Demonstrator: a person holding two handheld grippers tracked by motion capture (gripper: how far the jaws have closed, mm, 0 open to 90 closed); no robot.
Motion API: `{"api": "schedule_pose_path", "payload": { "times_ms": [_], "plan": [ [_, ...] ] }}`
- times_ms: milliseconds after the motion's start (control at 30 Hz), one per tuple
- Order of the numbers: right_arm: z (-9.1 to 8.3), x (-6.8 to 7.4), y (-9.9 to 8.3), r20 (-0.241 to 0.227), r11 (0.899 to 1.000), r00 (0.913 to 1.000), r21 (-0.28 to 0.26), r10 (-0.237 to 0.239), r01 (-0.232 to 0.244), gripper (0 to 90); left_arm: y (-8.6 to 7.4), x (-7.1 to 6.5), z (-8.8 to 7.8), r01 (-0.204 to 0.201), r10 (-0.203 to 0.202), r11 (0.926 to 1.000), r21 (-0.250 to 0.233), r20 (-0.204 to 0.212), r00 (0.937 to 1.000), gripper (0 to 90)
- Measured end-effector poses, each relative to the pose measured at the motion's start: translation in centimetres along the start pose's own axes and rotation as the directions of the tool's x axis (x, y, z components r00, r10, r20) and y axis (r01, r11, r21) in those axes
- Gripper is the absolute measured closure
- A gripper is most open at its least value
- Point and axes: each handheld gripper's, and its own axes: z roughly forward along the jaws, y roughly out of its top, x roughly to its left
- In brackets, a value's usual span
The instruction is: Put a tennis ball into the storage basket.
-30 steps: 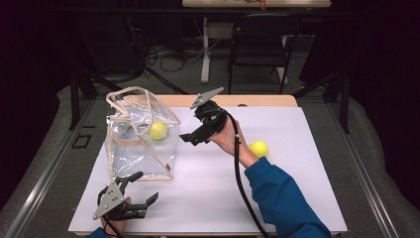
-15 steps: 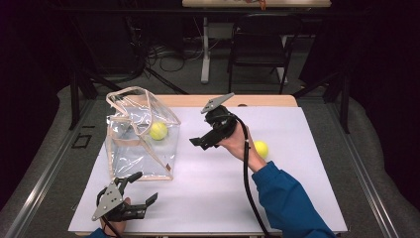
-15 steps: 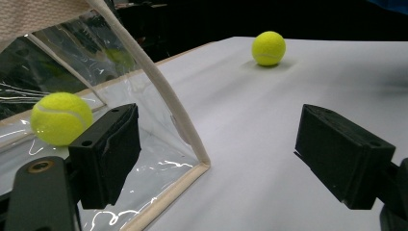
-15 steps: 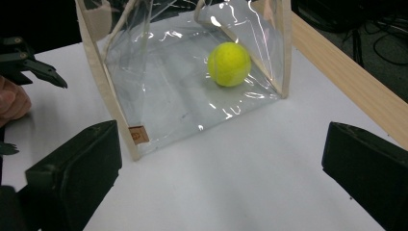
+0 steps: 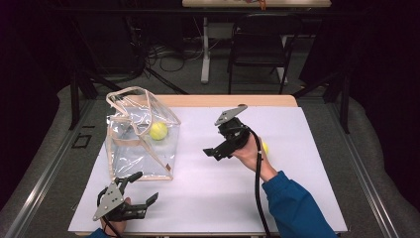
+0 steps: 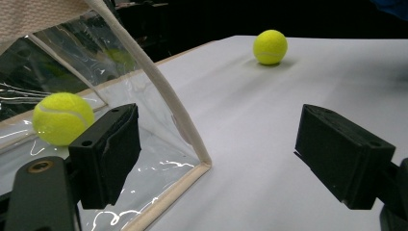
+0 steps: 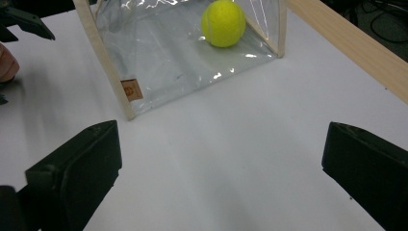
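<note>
A white table top (image 5: 297, 198) is seen from above, edged at its far side by a pale wooden strip (image 5: 233, 100). On its left part a clear plastic bag (image 5: 136, 148) with cream trim and looped handles is stood, and a small brown label (image 7: 128, 89) is borne on its near corner edge, as seen in the right gripper view. A blue sleeve (image 5: 297, 210) is brought in from the lower right.

The right gripper (image 5: 218, 150) is held above the middle of the table, well apart from the bag, with its jaws spread wide and nothing between them; in its own view bare table is framed between the two black jaws, with the bag farther off. The left gripper (image 5: 141, 187) is rested low at the near left edge, just beside the bag's near corner. Its jaws are likewise parted and nothing is held; in its own view one jaw is seen close against the bag's clear wall, though contact cannot be told.

One yellow tennis ball (image 5: 158, 131) is lain inside the bag, on its floor toward the far side. A second tennis ball (image 6: 270, 46) is lain on the bare table to the right, partly hidden behind the right hand (image 5: 250, 153) in the high view.
</note>
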Motion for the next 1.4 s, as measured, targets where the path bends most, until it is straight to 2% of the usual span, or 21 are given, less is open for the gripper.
{"api": "schedule_pose_path", "payload": {
  "times_ms": [367,533,767,967,1100,1400],
  "plan": [
    [-0.9,0.3,-2.9,0.010,1.000,0.9995,0.005,0.031,-0.031,0.0,0.1,-0.1,-0.1,-0.002,0.002,1.0000,-0.003,-0.005,1.0000,15.7],
    [-1.6,0.5,-4.4,0.044,0.999,0.9985,0.007,0.033,-0.034,0.0,0.0,0.0,-0.1,-0.004,0.004,1.0000,-0.002,-0.005,1.0000,15.7],
    [-2.3,0.6,-6.5,0.044,0.997,0.9963,0.010,0.074,-0.074,0.0,0.1,-0.2,-0.1,-0.008,0.008,1.0000,0.001,-0.005,1.0000,15.7],
    [-2.9,0.8,-7.9,0.051,0.996,0.9950,0.005,0.085,-0.086,0.0,0.1,-0.2,0.0,-0.007,0.007,1.0000,0.000,-0.006,1.0000,15.7],
    [-3.2,1.0,-9.3,0.061,0.994,0.9928,0.023,0.103,-0.104,0.0,0.1,-0.2,0.0,-0.008,0.008,1.0000,0.002,-0.007,0.9999,15.7],
    [-3.0,1.2,-11.0,0.065,0.992,0.9926,0.073,0.103,-0.108,0.0,0.2,-0.3,-0.1,-0.015,0.015,0.9999,-0.001,-0.007,0.9999,15.7]
  ]
}}
